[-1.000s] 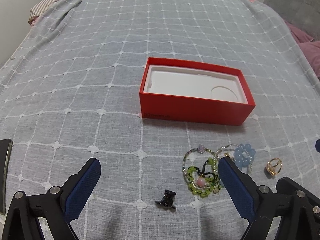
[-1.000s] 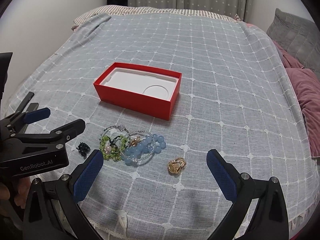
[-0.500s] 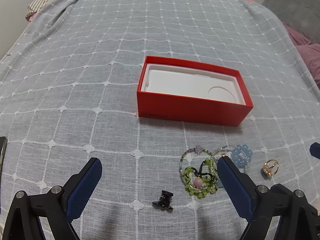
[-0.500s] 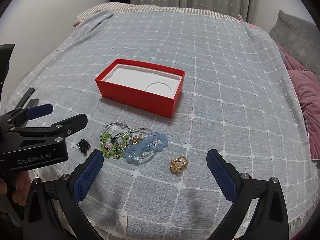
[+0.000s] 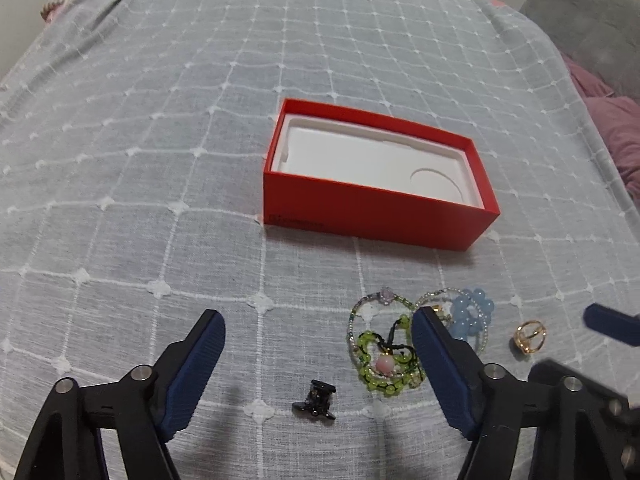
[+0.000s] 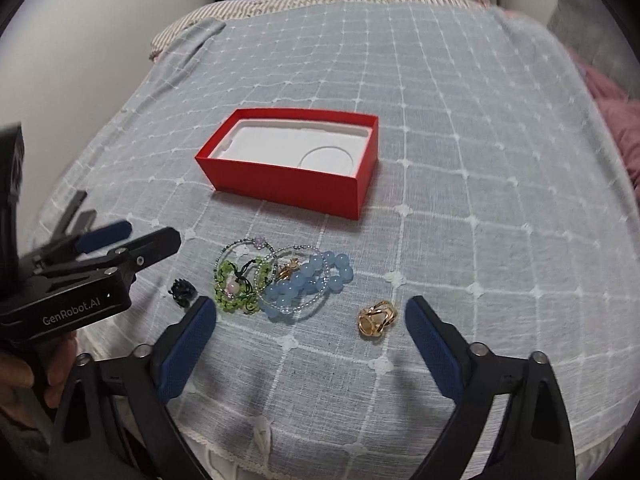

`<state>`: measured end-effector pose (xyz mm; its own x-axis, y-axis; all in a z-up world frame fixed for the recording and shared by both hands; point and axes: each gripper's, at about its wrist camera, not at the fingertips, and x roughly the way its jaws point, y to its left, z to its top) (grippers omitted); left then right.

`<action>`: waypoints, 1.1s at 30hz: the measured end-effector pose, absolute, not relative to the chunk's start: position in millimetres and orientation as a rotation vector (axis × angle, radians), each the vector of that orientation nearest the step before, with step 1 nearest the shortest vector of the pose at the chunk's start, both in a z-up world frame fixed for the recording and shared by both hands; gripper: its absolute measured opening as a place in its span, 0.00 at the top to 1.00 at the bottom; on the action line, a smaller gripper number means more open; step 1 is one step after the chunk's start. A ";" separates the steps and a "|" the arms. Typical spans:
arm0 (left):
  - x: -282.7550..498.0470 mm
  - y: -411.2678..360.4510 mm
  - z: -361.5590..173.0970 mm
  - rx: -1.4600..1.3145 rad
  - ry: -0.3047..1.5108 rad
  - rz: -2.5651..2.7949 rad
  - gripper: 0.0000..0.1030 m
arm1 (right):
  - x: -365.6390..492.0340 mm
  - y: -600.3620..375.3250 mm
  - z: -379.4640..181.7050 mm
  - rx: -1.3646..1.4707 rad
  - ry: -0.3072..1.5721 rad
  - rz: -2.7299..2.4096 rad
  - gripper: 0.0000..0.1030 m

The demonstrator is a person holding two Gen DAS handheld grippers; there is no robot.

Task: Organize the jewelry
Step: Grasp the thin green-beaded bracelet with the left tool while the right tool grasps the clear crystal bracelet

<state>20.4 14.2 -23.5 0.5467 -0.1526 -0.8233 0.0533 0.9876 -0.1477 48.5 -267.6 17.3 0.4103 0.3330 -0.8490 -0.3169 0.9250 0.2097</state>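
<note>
Where the jewelry lies in a loose row on the bed (image 6: 460,128), the green bracelet (image 6: 236,286) overlaps a thin beaded strand and touches the blue bracelet (image 6: 310,284) on its right; a gold ring (image 6: 376,318) sits apart further right, and a small black charm (image 5: 316,398) sits apart to the left. Beyond them stands the red box (image 5: 372,210), open, its white insert holding nothing. Left hand-held gripper (image 5: 318,354) hangs over the charm with fingers spread wide and nothing between them. Right hand-held gripper (image 6: 310,340) is likewise spread, empty, near the ring and blue bracelet. Grey checked cover drapes the bed.
</note>
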 end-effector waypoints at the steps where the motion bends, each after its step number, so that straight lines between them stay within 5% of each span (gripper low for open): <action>1: 22.1 16.3 -25.7 -0.127 0.994 -0.128 0.30 | 53.2 -273.8 13.6 0.070 1.098 0.430 0.19; 3: 26.1 20.2 -30.9 -0.158 1.020 -0.134 0.42 | 60.4 -282.6 6.0 0.165 1.130 0.457 0.30; 8: 32.1 21.4 -40.2 -0.224 1.055 -0.185 0.48 | 72.2 -288.6 -6.4 0.250 1.165 0.460 0.49; 33: 53.6 10.4 -78.7 -0.335 1.218 -0.280 0.56 | 91.5 -278.7 -53.0 0.449 1.337 0.500 0.65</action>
<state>53.6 10.4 -78.7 0.3223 -0.3852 -0.8647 0.0309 0.9173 -0.3971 91.5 -278.7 -53.0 0.1576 0.5812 -0.7984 -0.0846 0.8135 0.5754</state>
